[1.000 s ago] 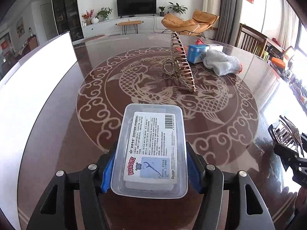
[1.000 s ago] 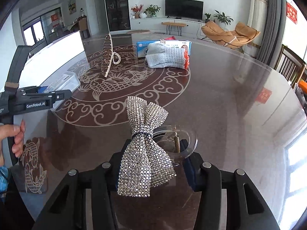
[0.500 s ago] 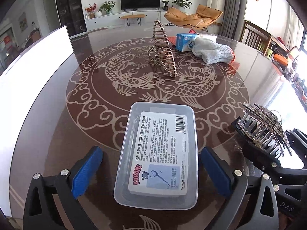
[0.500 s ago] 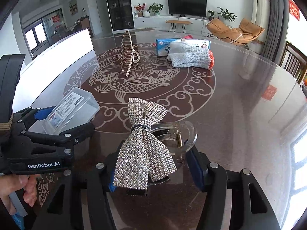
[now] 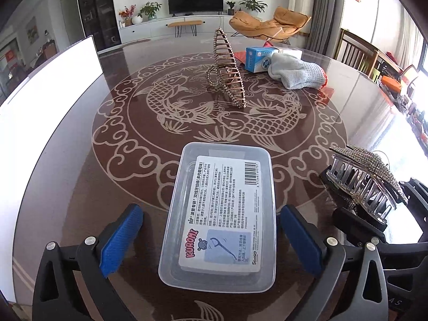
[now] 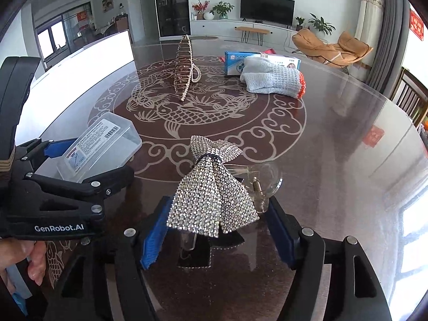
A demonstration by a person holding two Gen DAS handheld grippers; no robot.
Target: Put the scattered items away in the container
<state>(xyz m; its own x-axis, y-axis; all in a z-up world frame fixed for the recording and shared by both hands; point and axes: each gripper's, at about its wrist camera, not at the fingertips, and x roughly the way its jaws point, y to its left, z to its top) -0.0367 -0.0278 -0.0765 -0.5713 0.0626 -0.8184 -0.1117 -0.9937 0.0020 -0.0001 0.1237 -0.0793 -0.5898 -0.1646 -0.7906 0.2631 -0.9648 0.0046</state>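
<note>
1. Left wrist view: the left gripper (image 5: 211, 238) is seen spread wide, its blue pads (image 5: 120, 240) standing clear of the clear plastic box (image 5: 220, 219) on both sides. The box, labelled on top, is rested flat on the counter (image 5: 80, 160) between the fingers.
2. At the right edge, the rhinestone hair clip (image 5: 366, 179) is seen from the side, lying between the fingers of the right gripper (image 5: 355, 203).
3. Further back on the counter, a gold claw clip (image 5: 228, 67) is stood upright; behind it, to the right, a blue carton (image 5: 258, 58) and a grey knitted glove (image 5: 297, 73) are placed touching each other.
4. Right wrist view: the jaws of the right gripper (image 6: 216, 230) have just been opening, and the rhinestone hair clip (image 6: 211, 195) is left lying between them; a gap is visible at the left pad, while contact at the right pad cannot be told.
5. At the left, the left gripper (image 6: 88, 160) is held by a hand (image 6: 24, 256), with the clear plastic box (image 6: 99, 147) between its open fingers.
</note>
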